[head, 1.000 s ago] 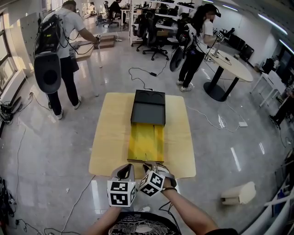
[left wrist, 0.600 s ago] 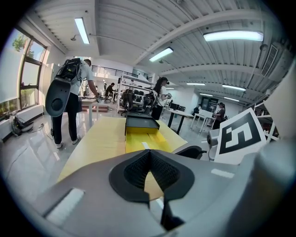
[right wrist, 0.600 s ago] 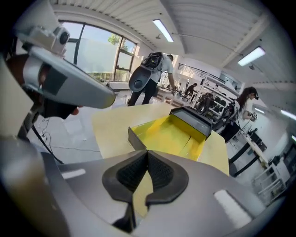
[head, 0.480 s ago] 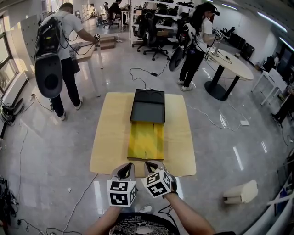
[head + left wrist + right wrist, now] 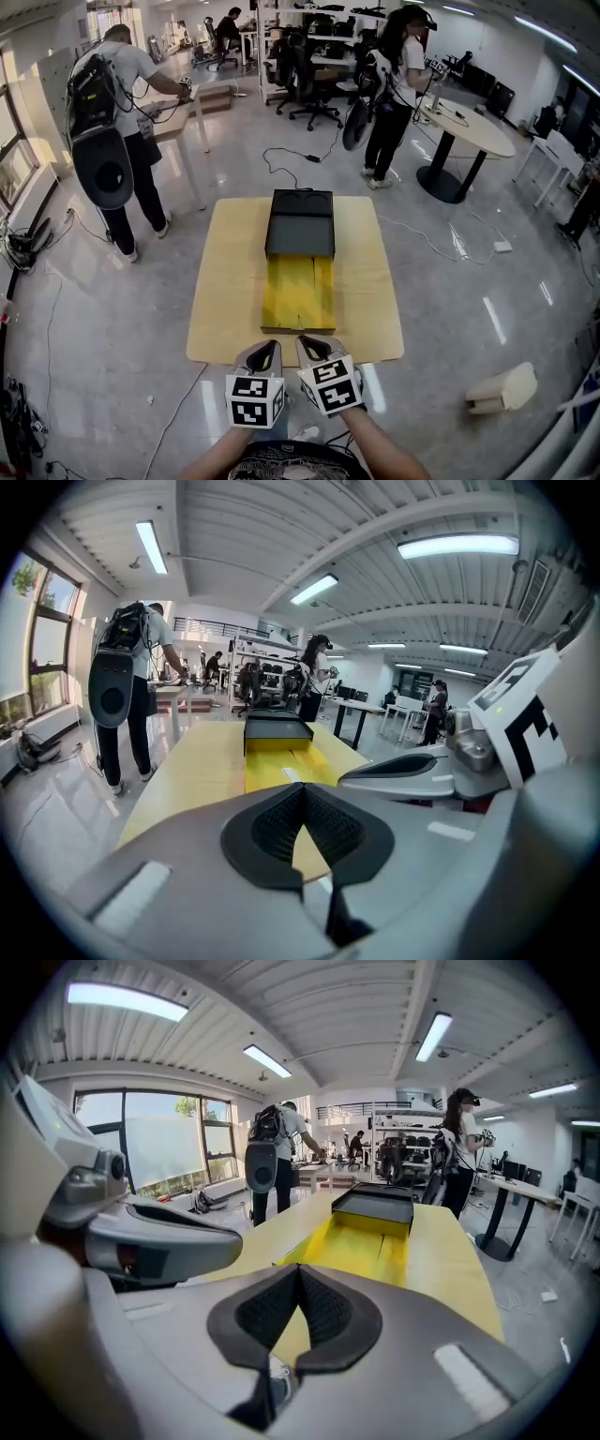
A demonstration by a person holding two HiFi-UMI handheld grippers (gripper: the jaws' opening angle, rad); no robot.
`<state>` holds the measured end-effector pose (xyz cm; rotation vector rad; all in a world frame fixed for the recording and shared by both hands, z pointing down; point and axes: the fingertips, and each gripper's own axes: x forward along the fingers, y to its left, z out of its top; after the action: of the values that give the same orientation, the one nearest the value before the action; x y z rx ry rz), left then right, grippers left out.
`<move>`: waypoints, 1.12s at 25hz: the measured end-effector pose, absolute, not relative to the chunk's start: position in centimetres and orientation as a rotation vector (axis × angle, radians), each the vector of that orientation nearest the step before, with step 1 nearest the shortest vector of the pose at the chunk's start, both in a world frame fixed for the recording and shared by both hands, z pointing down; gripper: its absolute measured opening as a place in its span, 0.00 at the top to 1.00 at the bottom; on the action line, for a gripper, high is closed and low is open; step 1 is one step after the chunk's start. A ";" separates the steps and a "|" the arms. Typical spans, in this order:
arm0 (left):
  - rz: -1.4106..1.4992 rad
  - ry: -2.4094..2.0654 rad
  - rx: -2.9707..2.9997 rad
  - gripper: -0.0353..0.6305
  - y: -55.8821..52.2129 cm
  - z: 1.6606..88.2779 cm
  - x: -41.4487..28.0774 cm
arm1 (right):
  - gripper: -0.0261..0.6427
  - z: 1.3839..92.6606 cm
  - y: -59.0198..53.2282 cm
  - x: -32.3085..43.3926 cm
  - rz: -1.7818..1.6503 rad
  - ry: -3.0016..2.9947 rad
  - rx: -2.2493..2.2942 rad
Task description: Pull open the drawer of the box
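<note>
A black box (image 5: 300,223) sits at the far middle of a light wooden table (image 5: 225,281). Its yellow drawer (image 5: 298,292) is pulled far out toward me and looks empty. My left gripper (image 5: 261,356) and right gripper (image 5: 314,350) hang side by side just off the table's near edge, short of the drawer's front. Both are shut with nothing between the pads. In the left gripper view the shut left gripper (image 5: 302,794) points at the drawer (image 5: 281,766) and box (image 5: 275,731). The right gripper view shows the right gripper (image 5: 298,1274) shut, with the drawer (image 5: 361,1241) and box (image 5: 375,1206) ahead.
A person with a backpack (image 5: 112,141) stands at the left beyond the table, and another person (image 5: 394,84) stands at the back right near a round table (image 5: 469,127). Cables lie on the glossy floor. A beige object (image 5: 497,392) lies on the floor at the right.
My right gripper has drawn back a little from the drawer's front and turned level beside the left gripper. The drawer and box have not moved.
</note>
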<state>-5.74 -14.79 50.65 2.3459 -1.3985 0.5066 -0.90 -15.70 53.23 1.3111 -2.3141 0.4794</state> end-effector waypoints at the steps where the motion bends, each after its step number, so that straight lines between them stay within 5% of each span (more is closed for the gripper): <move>1: 0.506 -1.395 2.350 0.92 -14.8 50.6 -5.7 | 0.95 53.0 -15.6 -1.0 0.496 -2.327 1.318; 28: 0.498 -1.382 2.360 0.93 -14.5 50.3 -5.0 | 0.95 51.9 -14.6 -0.2 0.544 -2.337 1.388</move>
<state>-4.95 -14.45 50.31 2.3598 -1.3822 0.4982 -0.21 -14.56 51.93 1.3881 -2.3371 0.5435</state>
